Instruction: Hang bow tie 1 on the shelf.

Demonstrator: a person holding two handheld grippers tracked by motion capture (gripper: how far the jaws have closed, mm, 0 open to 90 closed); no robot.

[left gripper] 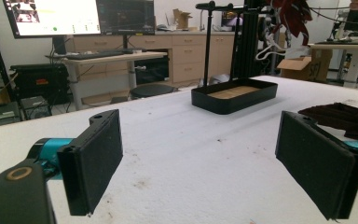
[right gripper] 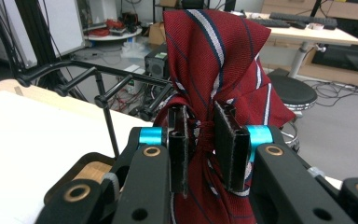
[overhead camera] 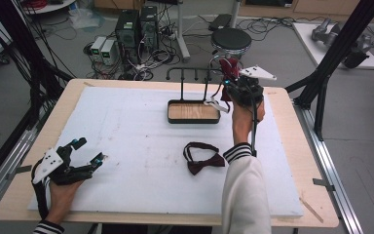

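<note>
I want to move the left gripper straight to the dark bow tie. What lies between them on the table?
Nothing: the high view shows bare white mat between the left gripper and the bow tie.

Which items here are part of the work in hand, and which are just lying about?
In use:
- red striped bow tie, clamped in the right claw
- black hook rack with its wooden-bottomed tray, next to that claw

Lying about:
- dark maroon bow tie on the white mat
- left claw, open and holding nothing
- round stool on the floor

I count two bow ties, one striped red (right gripper: pixel 214 56) and one dark (overhead camera: pixel 203 158), plus one rack (overhead camera: pixel 193 75) with one tray (overhead camera: pixel 194 120).
</note>
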